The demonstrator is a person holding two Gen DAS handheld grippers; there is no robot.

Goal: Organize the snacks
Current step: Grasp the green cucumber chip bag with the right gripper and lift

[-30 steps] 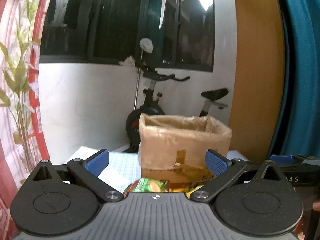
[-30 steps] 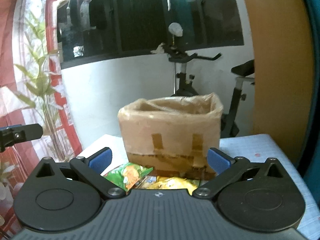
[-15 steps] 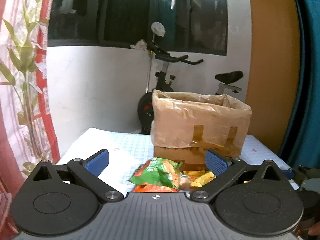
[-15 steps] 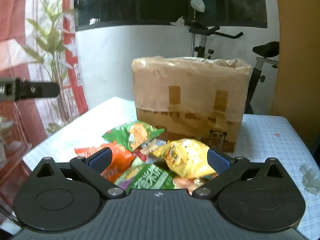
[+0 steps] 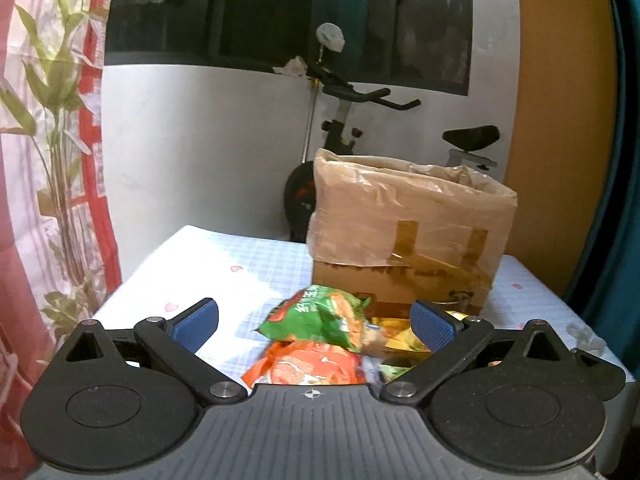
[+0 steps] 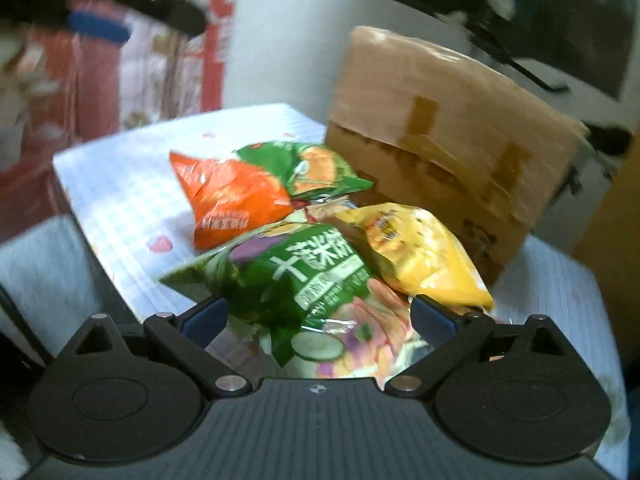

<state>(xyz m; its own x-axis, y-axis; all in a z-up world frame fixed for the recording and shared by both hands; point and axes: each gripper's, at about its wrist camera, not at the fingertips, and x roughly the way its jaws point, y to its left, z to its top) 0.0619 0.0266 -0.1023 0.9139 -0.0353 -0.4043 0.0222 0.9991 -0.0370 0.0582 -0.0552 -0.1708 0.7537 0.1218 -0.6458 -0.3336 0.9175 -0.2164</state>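
Several snack bags lie in a pile on the table in front of a taped cardboard box [image 5: 408, 232], which also shows in the right wrist view [image 6: 448, 128]. In the left wrist view a green bag [image 5: 316, 316] lies over an orange bag [image 5: 312, 368]. My left gripper [image 5: 316, 320] is open and empty, above and short of the pile. In the right wrist view an orange bag [image 6: 232, 200], a small green bag [image 6: 316, 168], a yellow bag [image 6: 420, 256] and a large green bag [image 6: 292, 284] show. My right gripper [image 6: 318, 316] is open, just over the large green bag.
The table [image 5: 224, 264] has a pale blue checked cloth [image 6: 132, 184]. An exercise bike [image 5: 348, 120] stands behind the box. A red and pink curtain [image 5: 44, 184] hangs at the left. An orange panel [image 5: 560, 120] is at the right.
Both grippers have tilted down and moved closer to the snack pile. The right one has dropped low over the large green bag. Both stay open.
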